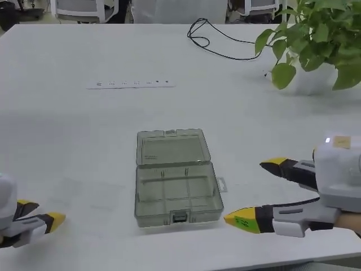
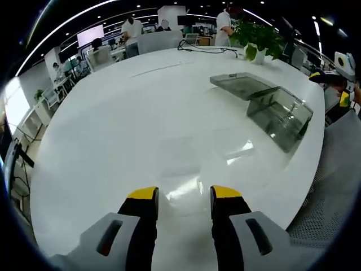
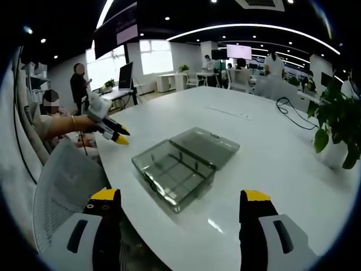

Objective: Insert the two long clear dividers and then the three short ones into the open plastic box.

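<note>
The open clear plastic box (image 1: 176, 192) lies on the white table (image 1: 84, 141), its lid (image 1: 172, 148) folded back away from me. Thin clear partitions show as faint lines inside its base. My right gripper (image 1: 256, 191) hovers just right of the box, jaws wide open and holding nothing. My left gripper (image 1: 44, 211) sits low at the near left edge, open with a narrower gap and holding nothing. In the left gripper view, the left gripper (image 2: 184, 195) looks over bare table toward the box (image 2: 279, 110). From the right gripper (image 3: 180, 196), the box (image 3: 175, 169) lies straight ahead.
A white power strip (image 1: 131, 84) lies beyond the box. A potted plant (image 1: 316, 39) stands at the far right with a black cable (image 1: 220, 39) beside it. A small clear tab (image 1: 221, 183) juts from the box's right side. People and desks fill the room behind.
</note>
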A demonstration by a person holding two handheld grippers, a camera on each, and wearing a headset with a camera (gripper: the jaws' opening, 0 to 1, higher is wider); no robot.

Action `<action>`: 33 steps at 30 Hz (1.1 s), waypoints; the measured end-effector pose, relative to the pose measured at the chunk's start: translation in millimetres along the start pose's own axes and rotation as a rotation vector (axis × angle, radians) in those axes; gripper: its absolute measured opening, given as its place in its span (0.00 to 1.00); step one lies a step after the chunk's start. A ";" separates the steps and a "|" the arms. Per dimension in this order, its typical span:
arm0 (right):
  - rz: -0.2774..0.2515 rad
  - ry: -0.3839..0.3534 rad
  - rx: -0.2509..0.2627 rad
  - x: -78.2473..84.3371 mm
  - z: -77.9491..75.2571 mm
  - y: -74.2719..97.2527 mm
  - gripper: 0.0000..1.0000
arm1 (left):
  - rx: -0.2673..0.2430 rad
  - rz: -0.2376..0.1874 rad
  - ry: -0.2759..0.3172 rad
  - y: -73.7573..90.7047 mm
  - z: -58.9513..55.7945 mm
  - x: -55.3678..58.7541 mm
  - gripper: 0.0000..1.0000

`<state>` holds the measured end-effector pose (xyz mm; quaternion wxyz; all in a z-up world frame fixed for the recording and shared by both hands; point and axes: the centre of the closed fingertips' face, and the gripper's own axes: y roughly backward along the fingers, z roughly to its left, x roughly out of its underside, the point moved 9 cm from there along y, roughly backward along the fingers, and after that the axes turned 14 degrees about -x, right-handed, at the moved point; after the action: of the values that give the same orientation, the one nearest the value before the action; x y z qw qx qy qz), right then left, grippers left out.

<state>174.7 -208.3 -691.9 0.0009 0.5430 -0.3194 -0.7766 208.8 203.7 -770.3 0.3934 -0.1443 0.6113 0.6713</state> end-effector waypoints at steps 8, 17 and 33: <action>0.004 -0.005 0.000 0.4 -2.3 -2.4 0.86 | 0.028 0.046 -0.017 -8.4 1.3 -0.4 0.36; 0.014 -0.005 0.004 1.9 -2.4 -3.0 0.85 | 0.071 0.103 -0.050 -12.4 2.4 -5.5 0.34; 0.030 -0.051 0.063 9.4 -11.3 4.5 0.79 | 0.070 0.214 -0.015 -14.6 5.7 -16.1 0.31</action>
<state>178.9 -220.7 -699.8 -0.0126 0.5177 -0.3516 -0.7798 231.2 202.5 -768.6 0.3289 -0.0591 0.6434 0.6887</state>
